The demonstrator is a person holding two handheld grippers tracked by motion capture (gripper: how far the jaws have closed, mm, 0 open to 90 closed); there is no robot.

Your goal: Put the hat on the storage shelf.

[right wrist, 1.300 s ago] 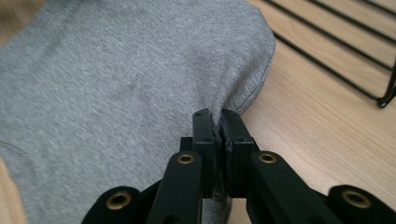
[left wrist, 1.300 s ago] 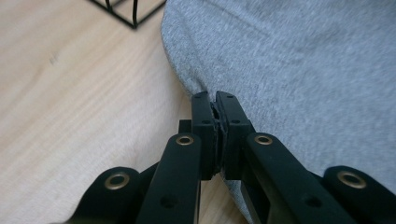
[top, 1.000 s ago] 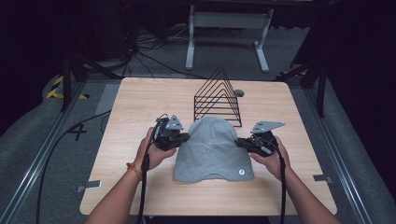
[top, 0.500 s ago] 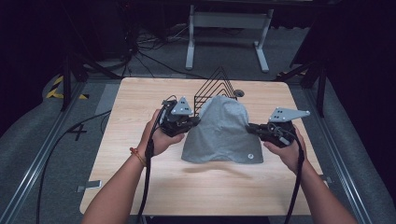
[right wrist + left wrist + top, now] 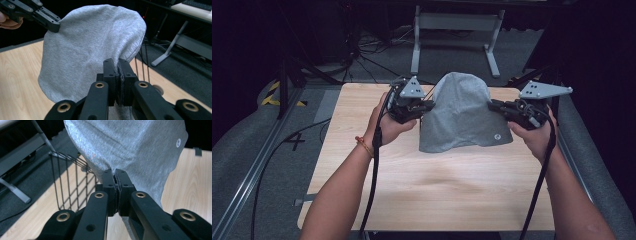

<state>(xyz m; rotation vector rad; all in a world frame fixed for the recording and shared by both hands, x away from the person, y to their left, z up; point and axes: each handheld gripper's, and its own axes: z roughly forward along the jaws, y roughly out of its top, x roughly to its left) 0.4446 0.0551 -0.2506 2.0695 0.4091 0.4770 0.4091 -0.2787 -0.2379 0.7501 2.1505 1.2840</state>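
Grey garment [image 5: 462, 117] — held above the wooden table [image 5: 432, 185], left gripper [image 5: 428, 106] and right gripper [image 5: 492, 105] each clamped on an edge. Step: lifting. Next, likely: carrying it level toward the wire rack [image 5: 72, 185], both grips kept.

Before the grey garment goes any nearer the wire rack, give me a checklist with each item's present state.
1. Left hand-held gripper shut on the grey garment: ok, jaws pinch the fabric.
2. Right hand-held gripper shut on the garment: ok, cloth sits between closed jaws.
3. Garment off the wooden table: ok, hem hangs above it.
4. Garment spread evenly between both grips: ok, it hangs as a smooth dome.
5. Black wire rack free of the cloth: cannot tell, the garment hangs right next to it.
6. Trailing cables clear of the garment: ok, they run down along the forearms.
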